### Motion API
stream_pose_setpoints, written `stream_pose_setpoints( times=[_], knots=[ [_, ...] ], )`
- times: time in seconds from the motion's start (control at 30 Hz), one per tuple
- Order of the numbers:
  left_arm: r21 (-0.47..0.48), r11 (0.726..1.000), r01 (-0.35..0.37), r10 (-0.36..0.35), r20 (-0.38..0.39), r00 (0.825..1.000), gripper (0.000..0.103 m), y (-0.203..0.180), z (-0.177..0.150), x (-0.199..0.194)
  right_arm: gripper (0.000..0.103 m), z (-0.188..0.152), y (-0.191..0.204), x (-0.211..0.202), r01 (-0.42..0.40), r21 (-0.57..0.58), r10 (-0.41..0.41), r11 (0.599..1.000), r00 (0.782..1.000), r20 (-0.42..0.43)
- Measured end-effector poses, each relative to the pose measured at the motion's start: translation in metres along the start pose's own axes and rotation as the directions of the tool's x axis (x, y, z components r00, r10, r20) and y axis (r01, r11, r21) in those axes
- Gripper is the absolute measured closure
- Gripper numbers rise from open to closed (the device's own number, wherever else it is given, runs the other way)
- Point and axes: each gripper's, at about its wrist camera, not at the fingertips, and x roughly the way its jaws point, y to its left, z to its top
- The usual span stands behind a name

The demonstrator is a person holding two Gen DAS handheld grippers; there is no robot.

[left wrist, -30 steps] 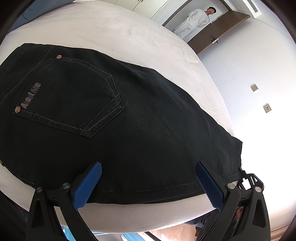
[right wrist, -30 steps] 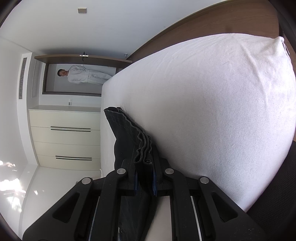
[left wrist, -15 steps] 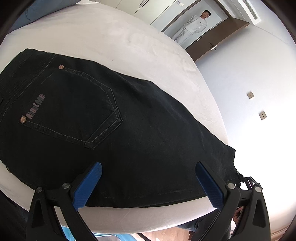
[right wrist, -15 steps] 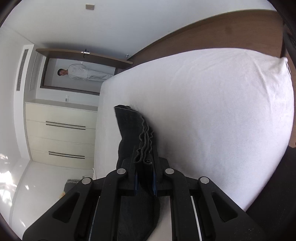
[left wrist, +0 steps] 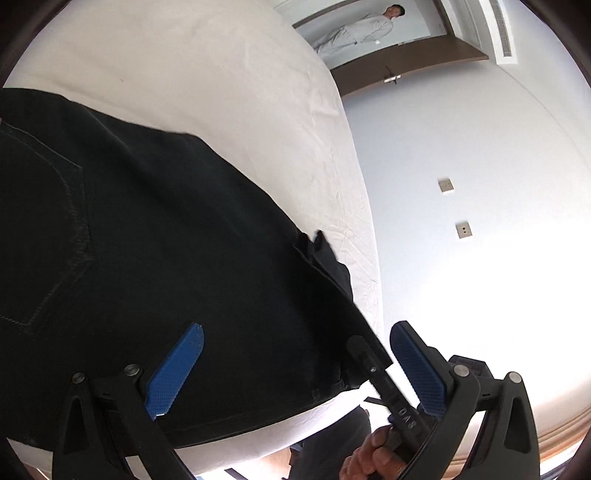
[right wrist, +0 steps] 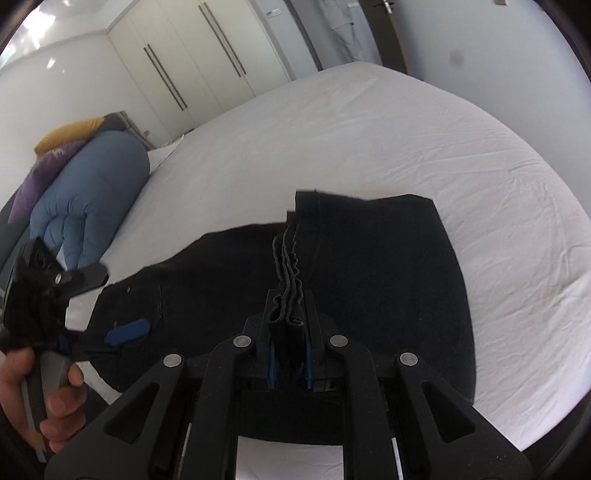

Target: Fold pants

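Black pants lie on the white bed, back pocket at the left. My left gripper hovers open just above the fabric, its blue pads wide apart with only cloth beneath. My right gripper is shut on the stacked leg hems and holds them raised over the pants, so the legs double back over the seat. In the left wrist view the right gripper comes in from the lower right in a hand. In the right wrist view the left gripper is at the left.
Blue, purple and yellow pillows are piled at the bed's far left. White wardrobe doors stand behind the bed. A person in white stands in a doorway. A white wall with sockets runs along the bed's right edge.
My right gripper rolled and swung up from the bed's edge, carrying the leg hems over the pants. My left gripper shifted along the pants, still open.
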Motion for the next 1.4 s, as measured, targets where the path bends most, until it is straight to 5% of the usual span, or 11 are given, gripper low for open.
stream_pose_setpoints(
  times=[0.2,0.57,0.8,1.0,1.4],
  knots=[
    [-0.115,0.990,0.085,-0.096,-0.101,0.990,0.000,-0.002,0.004,0.052,0.093,-0.018,0.021,0.004,0.042,-0.104,-0.044,0.994,0.999,-0.020],
    [-0.048,0.999,-0.010,-0.002,-0.242,0.970,0.002,-0.023,0.013,0.106,0.093,-0.029,0.041,-0.008,0.126,-0.284,-0.126,0.950,0.992,0.021],
    [0.016,0.994,-0.105,0.105,-0.257,0.961,0.090,-0.010,0.028,0.103,0.093,-0.038,0.065,-0.017,0.121,-0.384,-0.116,0.915,0.993,0.035],
    [0.118,0.984,-0.137,0.161,-0.236,0.958,0.096,-0.004,0.044,0.071,0.093,-0.046,0.092,-0.002,0.047,-0.429,-0.066,0.902,0.997,-0.029],
    [0.164,0.963,-0.211,0.247,-0.238,0.939,0.096,0.042,0.073,0.034,0.093,-0.050,0.145,0.054,-0.088,-0.482,0.009,0.872,0.987,-0.163]
  ],
)
